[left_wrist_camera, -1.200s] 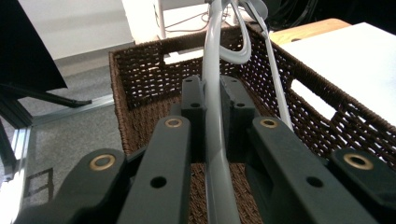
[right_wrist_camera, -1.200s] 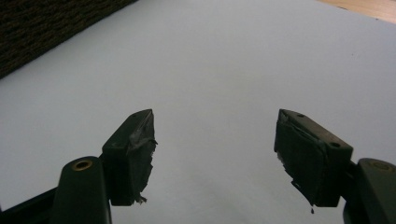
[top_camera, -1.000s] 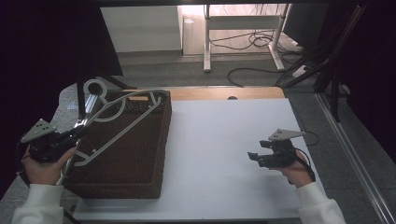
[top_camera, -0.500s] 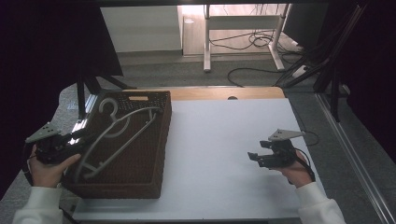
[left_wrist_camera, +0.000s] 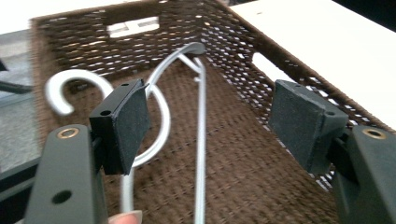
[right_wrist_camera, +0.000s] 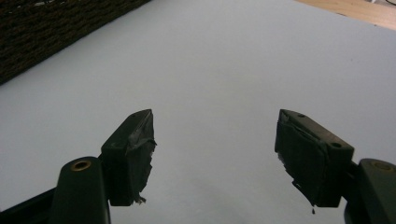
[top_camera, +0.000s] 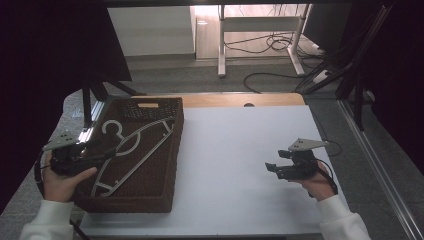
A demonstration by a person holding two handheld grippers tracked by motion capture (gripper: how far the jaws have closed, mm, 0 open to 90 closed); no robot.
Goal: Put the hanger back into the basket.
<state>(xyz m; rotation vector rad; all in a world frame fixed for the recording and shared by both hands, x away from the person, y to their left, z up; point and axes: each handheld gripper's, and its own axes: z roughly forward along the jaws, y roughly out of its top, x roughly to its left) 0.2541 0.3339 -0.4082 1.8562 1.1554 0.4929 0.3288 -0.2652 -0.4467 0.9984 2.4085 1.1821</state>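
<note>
White table bearing brown basket at left. Hanger, raised a second ago, now lying inside basket. Left gripper standing wide open over basket, hanger released. Right gripper idling open, well right of basket.

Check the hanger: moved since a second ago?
Yes. The hanger has dropped from propped on the wicker basket's far rim to lying flat inside it, beside the open left gripper.

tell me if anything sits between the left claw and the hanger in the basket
Nothing visible does. The left claw is open just over the grey hanger, whose bars run between its pads inside the brown wicker basket. The basket wall stands off to the side, not across the path.
</note>
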